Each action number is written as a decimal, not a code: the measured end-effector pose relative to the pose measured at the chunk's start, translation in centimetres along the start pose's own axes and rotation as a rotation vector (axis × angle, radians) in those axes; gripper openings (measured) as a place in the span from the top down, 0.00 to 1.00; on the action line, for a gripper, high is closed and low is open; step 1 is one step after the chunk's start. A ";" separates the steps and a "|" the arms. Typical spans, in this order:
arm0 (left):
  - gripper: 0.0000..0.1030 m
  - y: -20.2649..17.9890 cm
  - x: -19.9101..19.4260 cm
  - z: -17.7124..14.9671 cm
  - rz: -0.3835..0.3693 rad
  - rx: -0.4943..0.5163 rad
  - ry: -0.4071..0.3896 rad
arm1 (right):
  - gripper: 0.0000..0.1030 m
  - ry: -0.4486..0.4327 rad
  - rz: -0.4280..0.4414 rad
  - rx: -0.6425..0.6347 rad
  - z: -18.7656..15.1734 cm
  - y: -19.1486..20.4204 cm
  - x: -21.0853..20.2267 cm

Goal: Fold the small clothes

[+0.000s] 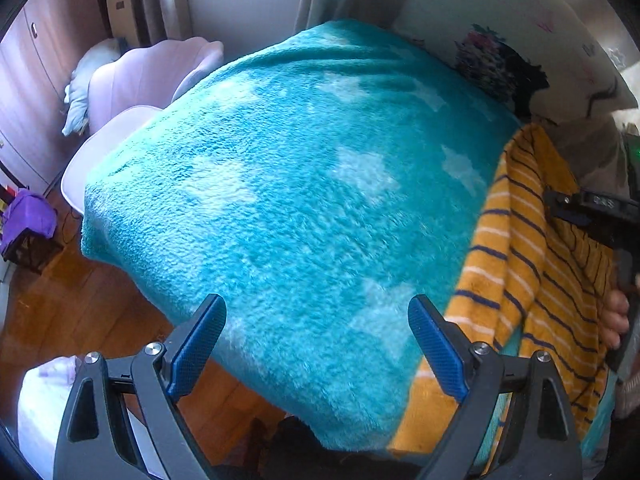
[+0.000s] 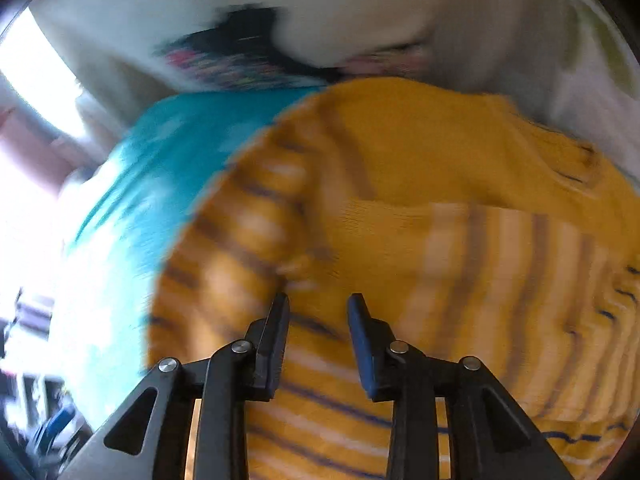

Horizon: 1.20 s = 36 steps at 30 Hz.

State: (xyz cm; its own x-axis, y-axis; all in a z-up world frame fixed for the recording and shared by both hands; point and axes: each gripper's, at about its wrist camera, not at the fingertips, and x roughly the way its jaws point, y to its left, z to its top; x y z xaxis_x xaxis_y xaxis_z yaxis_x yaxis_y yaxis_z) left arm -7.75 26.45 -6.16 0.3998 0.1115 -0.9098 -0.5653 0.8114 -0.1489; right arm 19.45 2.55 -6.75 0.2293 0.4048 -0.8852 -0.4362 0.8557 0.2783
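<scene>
A mustard-yellow knit sweater (image 1: 536, 276) with navy and white stripes lies at the right side of a bed covered by a teal fleece blanket (image 1: 288, 184). My left gripper (image 1: 316, 344) is open and empty over the blanket's near edge, left of the sweater. My right gripper (image 2: 318, 320) hovers just over the sweater (image 2: 420, 208) with its jaws partly apart and nothing between them. The right wrist view is blurred by motion. The right gripper also shows in the left wrist view (image 1: 592, 216), above the sweater, with a hand on it.
A white printed pillow (image 1: 520, 40) lies at the head of the bed. A lilac chair (image 1: 132, 92) stands at the bed's far left. The wood floor (image 1: 72, 304) is below, with a purple cloth (image 1: 28, 220) at far left.
</scene>
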 end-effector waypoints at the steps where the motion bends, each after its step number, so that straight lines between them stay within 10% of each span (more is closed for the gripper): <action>1: 0.11 0.3 0.0 0.2 0.000 -0.007 -0.004 | 0.67 0.002 0.011 -0.027 -0.3 1.1 -0.3; 15: 0.11 3.2 0.3 0.9 0.020 -0.087 -0.004 | 0.67 0.219 0.194 -0.244 -13.0 10.6 0.5; 26: 0.11 1.9 0.6 1.1 -0.011 -0.046 -0.001 | 0.67 0.194 0.166 -0.285 -13.5 15.5 2.4; 29: 0.11 1.5 1.0 1.2 -0.016 -0.039 0.007 | 0.94 0.185 0.109 -0.365 -14.3 17.0 2.4; 36: 0.11 -0.8 1.4 1.1 -0.024 0.011 0.024 | 0.96 0.041 0.131 -0.286 -8.7 13.5 -3.9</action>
State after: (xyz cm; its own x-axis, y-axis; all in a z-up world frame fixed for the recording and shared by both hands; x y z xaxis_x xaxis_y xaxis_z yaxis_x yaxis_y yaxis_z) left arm -5.95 26.56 -6.94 0.3954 0.0778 -0.9152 -0.5473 0.8201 -0.1667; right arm 5.08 9.66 -2.79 0.1223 0.4877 -0.8644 -0.6879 0.6695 0.2804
